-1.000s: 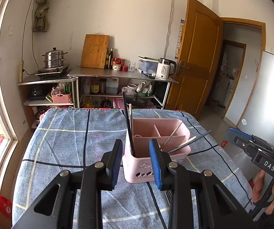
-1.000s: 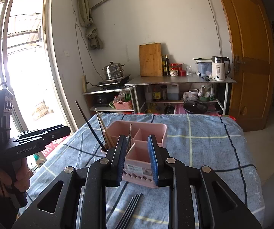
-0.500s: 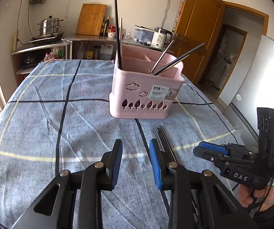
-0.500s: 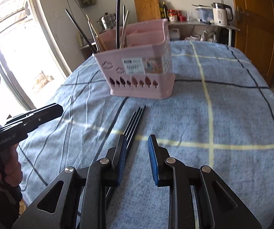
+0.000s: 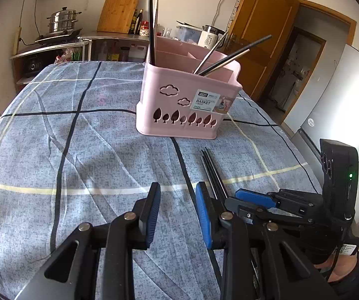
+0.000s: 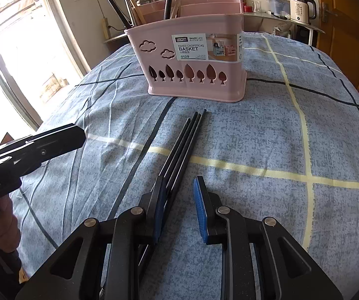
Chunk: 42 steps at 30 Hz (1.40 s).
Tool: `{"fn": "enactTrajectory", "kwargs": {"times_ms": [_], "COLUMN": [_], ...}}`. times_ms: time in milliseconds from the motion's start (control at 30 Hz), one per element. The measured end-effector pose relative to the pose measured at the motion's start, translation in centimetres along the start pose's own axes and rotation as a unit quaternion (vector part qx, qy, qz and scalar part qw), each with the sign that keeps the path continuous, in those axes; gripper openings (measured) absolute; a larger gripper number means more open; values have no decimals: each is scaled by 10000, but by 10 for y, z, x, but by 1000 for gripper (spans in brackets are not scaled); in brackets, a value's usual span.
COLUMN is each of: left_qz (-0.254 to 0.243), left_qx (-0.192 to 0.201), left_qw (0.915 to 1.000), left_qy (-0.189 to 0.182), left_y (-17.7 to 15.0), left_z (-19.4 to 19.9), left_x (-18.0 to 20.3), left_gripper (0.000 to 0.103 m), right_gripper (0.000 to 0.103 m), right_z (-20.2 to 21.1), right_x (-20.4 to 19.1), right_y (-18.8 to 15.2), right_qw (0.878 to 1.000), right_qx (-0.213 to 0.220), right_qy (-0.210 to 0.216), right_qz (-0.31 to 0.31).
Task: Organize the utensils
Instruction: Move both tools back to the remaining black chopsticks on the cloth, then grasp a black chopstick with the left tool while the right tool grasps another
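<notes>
A pink divided chopstick basket (image 5: pixel 187 100) (image 6: pixel 197 57) stands on the blue checked tablecloth, with black, metal and wooden sticks upright or leaning in its compartments. In front of it several black chopsticks (image 5: pixel 212 167) (image 6: pixel 184 145) lie side by side on the cloth. My left gripper (image 5: pixel 177 200) hovers low over bare cloth just left of them, open and empty. My right gripper (image 6: pixel 179 192) is open over the chopsticks' near ends, which run under its left finger (image 6: pixel 158 200); nothing is pinched. Each gripper shows in the other's view: the right (image 5: pixel 254 200), the left (image 6: pixel 54 140).
The tablecloth (image 5: pixel 79 150) covers the whole table and drops off at the edges. Behind it are a metal shelf with a steamer pot (image 5: pixel 63 22), a cutting board (image 5: pixel 118 12) and a kettle (image 6: pixel 300 8). A wooden door (image 5: pixel 259 37) and a window (image 6: pixel 17 57) flank the room.
Both grippers have come down and tilted toward the table, from above the basket to low over the cloth in front of it. The lying chopsticks now reach the right gripper's fingers.
</notes>
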<state>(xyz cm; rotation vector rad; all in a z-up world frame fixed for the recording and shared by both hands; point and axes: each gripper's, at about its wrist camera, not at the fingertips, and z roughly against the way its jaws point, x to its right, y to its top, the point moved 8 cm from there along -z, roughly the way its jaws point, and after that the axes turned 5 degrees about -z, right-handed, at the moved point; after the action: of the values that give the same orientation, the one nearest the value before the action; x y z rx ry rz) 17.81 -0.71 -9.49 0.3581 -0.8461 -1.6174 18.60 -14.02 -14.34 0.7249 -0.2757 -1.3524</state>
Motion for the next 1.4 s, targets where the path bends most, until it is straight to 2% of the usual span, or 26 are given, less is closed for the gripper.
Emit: {"fn": "enactTrajectory", "kwargs": {"times_ms": [300, 533, 667, 767, 933, 1200, 1333, 1400], "left_qz": [-140, -323, -431, -627, -586, -773, -856, -885], "left_qx": [-389, -635, -807, -658, -673, -807, -879, -898], "left_qw": [9991, 9974, 9958, 9955, 9953, 9915, 9900, 9899], "left_qy": [-132, -116, -23, 250, 363, 669, 700, 645], "left_y": [-11, -14, -18, -15, -15, -14, -4, -2], "left_z": [-24, -41, -57, -60, -58, -59, -68, -69], "left_x": [21, 38, 49, 51, 40, 36, 33, 32], "left_gripper": [31, 31, 31, 34, 34, 28, 12, 12], "right_gripper": [22, 14, 13, 13, 13, 13, 13, 13], "right_z": [4, 14, 20, 21, 22, 19, 12, 8], "right_x": [5, 25, 41, 45, 46, 49, 58, 62], "right_y": [-6, -10, -10, -10, -10, -4, 10, 18], "right_qw": [9998, 9994, 9993, 9993, 9995, 9993, 9983, 9979], "right_qx": [-5, -21, 10, 12, 16, -7, -59, -83], "right_qy": [-187, -328, -364, -366, -303, -347, -457, -495], "right_qz": [105, 69, -74, -85, -84, -125, -352, -409]}}
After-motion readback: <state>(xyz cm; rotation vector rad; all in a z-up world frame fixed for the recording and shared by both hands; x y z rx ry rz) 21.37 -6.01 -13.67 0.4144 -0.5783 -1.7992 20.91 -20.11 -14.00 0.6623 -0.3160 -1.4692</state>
